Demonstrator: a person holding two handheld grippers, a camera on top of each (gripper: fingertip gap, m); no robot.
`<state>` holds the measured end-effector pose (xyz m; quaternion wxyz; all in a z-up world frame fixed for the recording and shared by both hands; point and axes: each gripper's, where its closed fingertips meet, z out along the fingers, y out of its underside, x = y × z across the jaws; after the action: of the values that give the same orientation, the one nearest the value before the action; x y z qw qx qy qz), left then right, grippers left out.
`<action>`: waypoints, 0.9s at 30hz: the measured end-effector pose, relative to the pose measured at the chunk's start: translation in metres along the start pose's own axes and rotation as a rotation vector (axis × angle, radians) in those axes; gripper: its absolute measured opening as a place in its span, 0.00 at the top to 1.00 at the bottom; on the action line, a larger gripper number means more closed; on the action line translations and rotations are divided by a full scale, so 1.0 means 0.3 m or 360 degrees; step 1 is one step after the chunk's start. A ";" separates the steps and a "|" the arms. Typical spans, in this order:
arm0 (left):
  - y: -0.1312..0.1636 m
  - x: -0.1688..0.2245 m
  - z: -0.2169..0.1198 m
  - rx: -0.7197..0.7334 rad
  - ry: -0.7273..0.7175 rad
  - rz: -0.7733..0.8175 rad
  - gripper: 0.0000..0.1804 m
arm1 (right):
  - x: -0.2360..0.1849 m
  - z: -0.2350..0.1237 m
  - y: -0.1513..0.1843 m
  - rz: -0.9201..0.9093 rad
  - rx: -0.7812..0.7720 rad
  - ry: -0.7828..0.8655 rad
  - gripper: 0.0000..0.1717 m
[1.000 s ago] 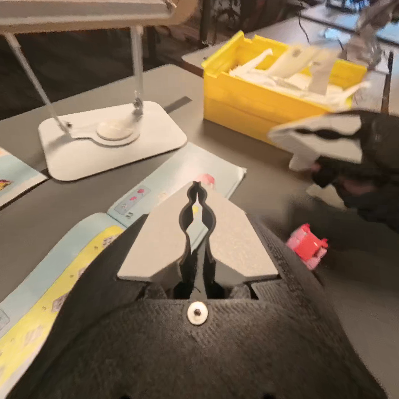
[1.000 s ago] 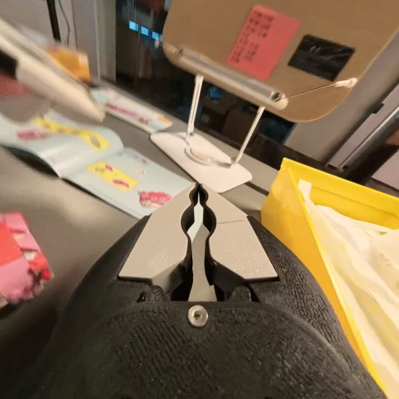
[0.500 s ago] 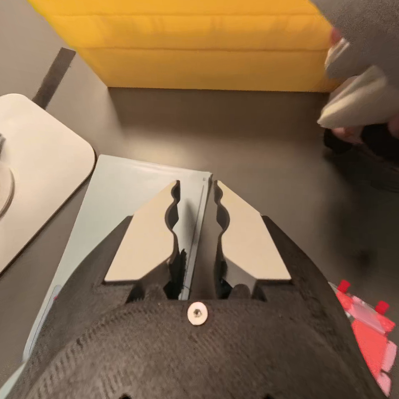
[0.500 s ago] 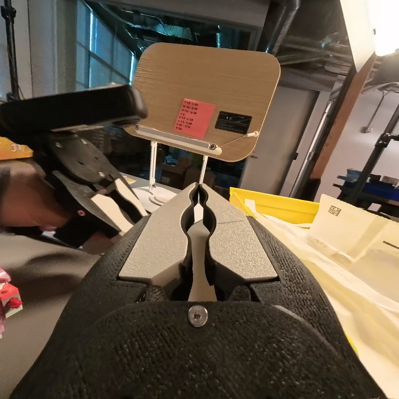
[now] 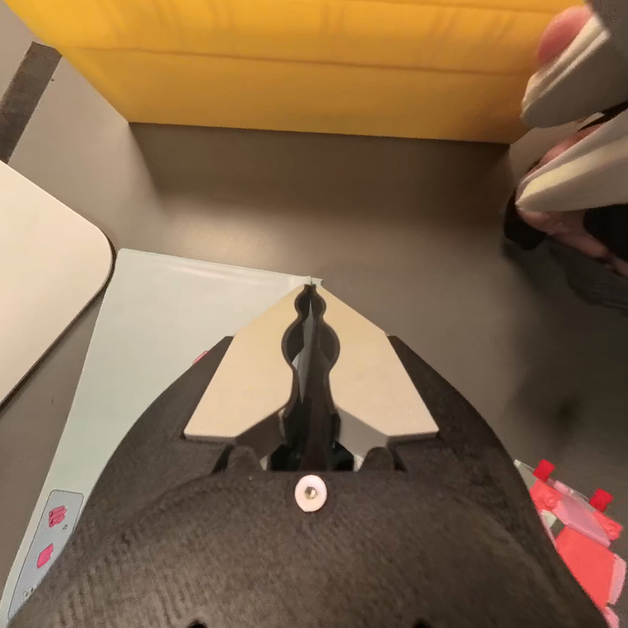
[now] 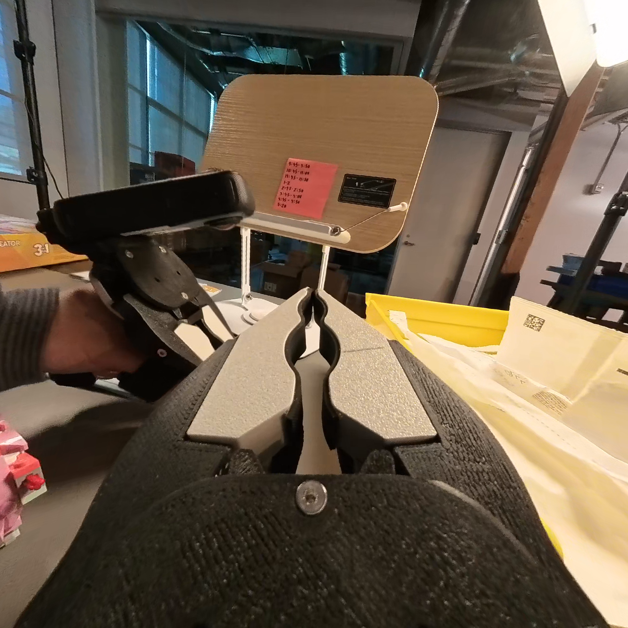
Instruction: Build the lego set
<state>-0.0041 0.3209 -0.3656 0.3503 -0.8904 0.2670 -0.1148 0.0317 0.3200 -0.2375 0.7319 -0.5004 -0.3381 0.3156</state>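
Note:
My left gripper (image 5: 311,289) is low over the grey table and shut on the right edge of a light blue booklet (image 5: 170,323). A thin page runs up between its pads. It also shows in the right wrist view (image 6: 190,336), held by a hand in a grey sleeve. My right gripper (image 6: 312,293) is shut with nothing between its pads. It is raised in the air beside a yellow bin (image 6: 441,316). Its fingers (image 5: 571,176) show at the right edge of the left wrist view. A red and pink brick model (image 5: 584,530) stands on the table to the right of my left gripper.
The yellow bin (image 5: 272,68) holds white paper bags (image 6: 509,390). A wooden book stand (image 6: 323,153) with a pink note rises behind, its white base (image 5: 40,272) left of the booklet. An orange box (image 6: 20,251) lies far left. Left tips to right tips: about 12 cm.
My left gripper tipped down over the booklet's edge, opened around the page, then shut on it. My right gripper rose and stayed shut.

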 end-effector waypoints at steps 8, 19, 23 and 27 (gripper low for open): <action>-0.006 -0.003 -0.013 0.0075 0.0162 -0.0289 1.00 | -0.008 0.003 0.003 0.0001 -0.0008 -0.0021 1.00; 0.001 -0.004 0.007 0.0100 0.0145 -0.0289 0.97 | -0.018 0.014 0.013 -0.0003 -0.0027 -0.0046 1.00; -0.006 -0.014 0.004 0.0135 0.0128 -0.0308 0.93 | -0.023 0.017 0.016 -0.0007 -0.0034 -0.0060 1.00; -0.008 -0.015 0.002 0.0151 0.0115 -0.0311 0.95 | -0.027 0.018 0.018 -0.0009 -0.0040 -0.0069 1.00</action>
<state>-0.0067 0.3252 -0.3645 0.3692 -0.8900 0.1855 -0.1929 0.0220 0.3180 -0.2426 0.7189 -0.5016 -0.3593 0.3201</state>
